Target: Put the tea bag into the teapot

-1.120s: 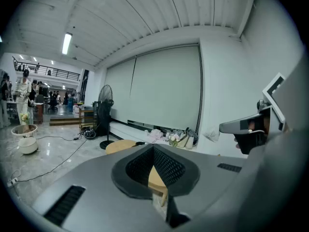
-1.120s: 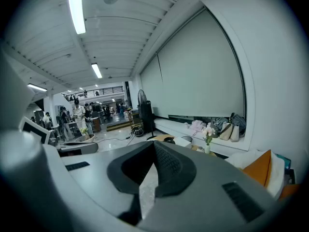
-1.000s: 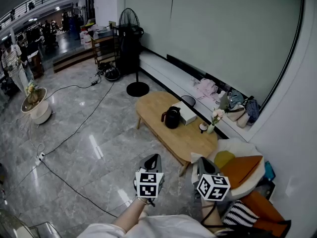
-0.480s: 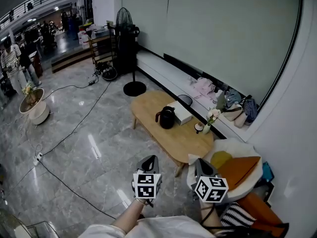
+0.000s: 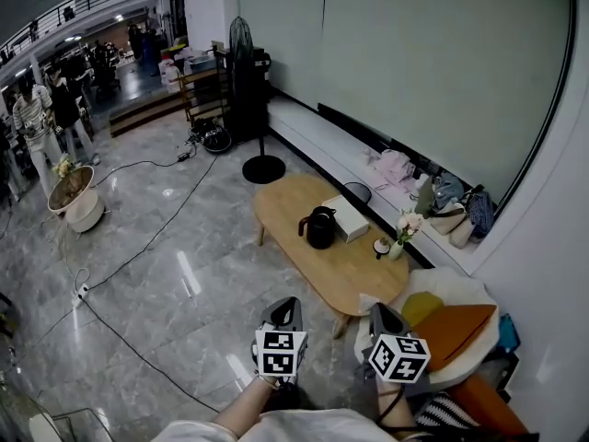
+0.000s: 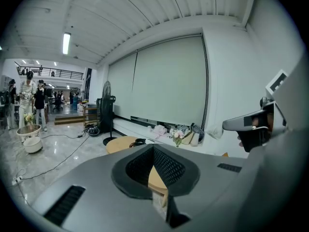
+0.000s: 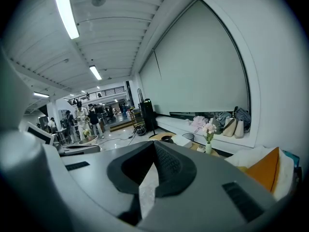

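Note:
A black teapot (image 5: 319, 228) stands on the oval wooden coffee table (image 5: 304, 201), far ahead of both grippers. It also shows small in the left gripper view as the teapot (image 6: 140, 141) and in the right gripper view as the teapot (image 7: 167, 138). I see no tea bag in any view. My left gripper (image 5: 283, 309) and right gripper (image 5: 385, 319) are held low, side by side, above the floor short of the table. Each has its jaws shut with nothing between them, as the left gripper (image 6: 154, 151) and right gripper (image 7: 154, 150) views show.
A white box (image 5: 348, 217), a small cup (image 5: 381, 245) and a flower vase (image 5: 401, 233) share the table. Cushions (image 5: 451, 325) lie at the right. Cables (image 5: 138, 247) cross the marble floor. A standing fan (image 5: 248, 72) and a planter (image 5: 74, 196) stand farther off. People stand at the far left.
The head view has shifted a little, so the table sits slightly differently in the frame. Both grippers stay low and shut, in nearly the same place.

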Motion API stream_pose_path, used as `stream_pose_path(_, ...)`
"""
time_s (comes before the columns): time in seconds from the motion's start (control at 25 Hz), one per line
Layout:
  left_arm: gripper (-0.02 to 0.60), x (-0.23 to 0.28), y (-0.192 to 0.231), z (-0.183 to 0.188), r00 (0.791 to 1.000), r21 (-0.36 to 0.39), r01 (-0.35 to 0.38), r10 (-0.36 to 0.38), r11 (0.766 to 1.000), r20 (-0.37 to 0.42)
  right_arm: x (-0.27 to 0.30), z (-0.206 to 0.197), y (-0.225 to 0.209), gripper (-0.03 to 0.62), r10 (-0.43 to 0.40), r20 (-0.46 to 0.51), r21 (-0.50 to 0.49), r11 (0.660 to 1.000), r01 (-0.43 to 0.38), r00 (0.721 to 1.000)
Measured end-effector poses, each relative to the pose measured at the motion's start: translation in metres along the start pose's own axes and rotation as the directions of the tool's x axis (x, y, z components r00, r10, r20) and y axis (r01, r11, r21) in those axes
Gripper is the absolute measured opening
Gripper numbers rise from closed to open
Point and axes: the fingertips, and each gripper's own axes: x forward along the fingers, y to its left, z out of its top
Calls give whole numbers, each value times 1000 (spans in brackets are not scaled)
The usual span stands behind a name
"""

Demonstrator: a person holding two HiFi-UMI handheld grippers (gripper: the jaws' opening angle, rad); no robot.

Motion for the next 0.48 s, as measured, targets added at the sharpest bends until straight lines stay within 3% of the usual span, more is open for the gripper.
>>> stream_pose_path(0.48, 6, 71, 36, 37, 1000, 12, -10, 10, 1000, 30, 80, 41, -3, 34, 21, 4, -24, 999, -21, 1000)
